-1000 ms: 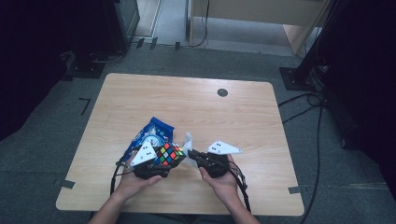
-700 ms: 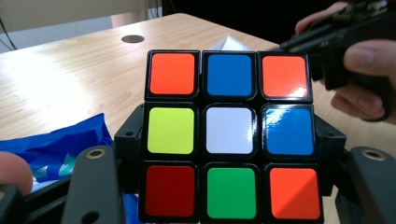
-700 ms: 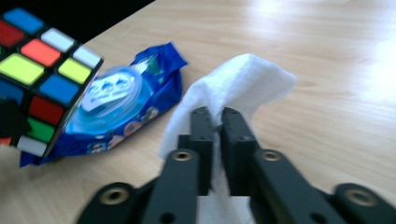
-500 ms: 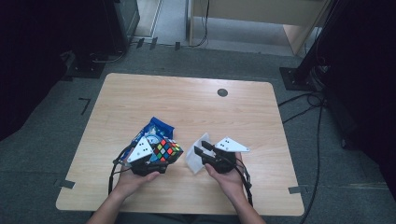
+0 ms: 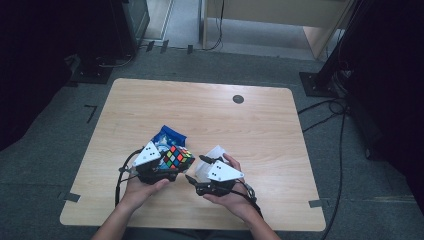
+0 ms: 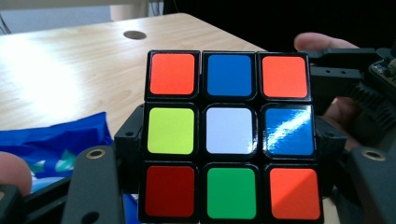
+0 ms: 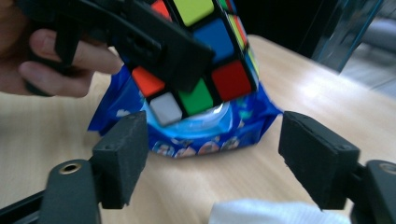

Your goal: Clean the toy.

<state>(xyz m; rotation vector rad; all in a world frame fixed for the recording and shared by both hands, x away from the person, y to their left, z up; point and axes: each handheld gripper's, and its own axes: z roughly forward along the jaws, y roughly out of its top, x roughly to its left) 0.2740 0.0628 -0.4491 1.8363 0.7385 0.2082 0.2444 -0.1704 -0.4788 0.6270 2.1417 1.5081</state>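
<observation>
Now the left hand-held gripper [image 5: 167, 167] clamps the puzzle cube [image 5: 177, 157]; the right hand-held gripper [image 5: 196, 170] gapes empty beside it.

cube [image 5: 178, 157]: held over the packet [image 5: 168, 135], left of the tissue [image 5: 213, 159]
tissue: on the worktop [image 5: 260, 125]

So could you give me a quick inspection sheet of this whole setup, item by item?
Surface: light wooden table with a small dark round spot near the far edge.
Job's things: puzzle cube held above the table, scrambled colours.
Clutter: blue snack bag behind the cube; white tissue near the right hand.
Grippers: left gripper shut on the cube; right gripper open, jaws apart, holding nothing.
Cables: one trails from each gripper; more lie on the floor at the right.
Surroundings: grey floor, dark equipment around the table.
</observation>
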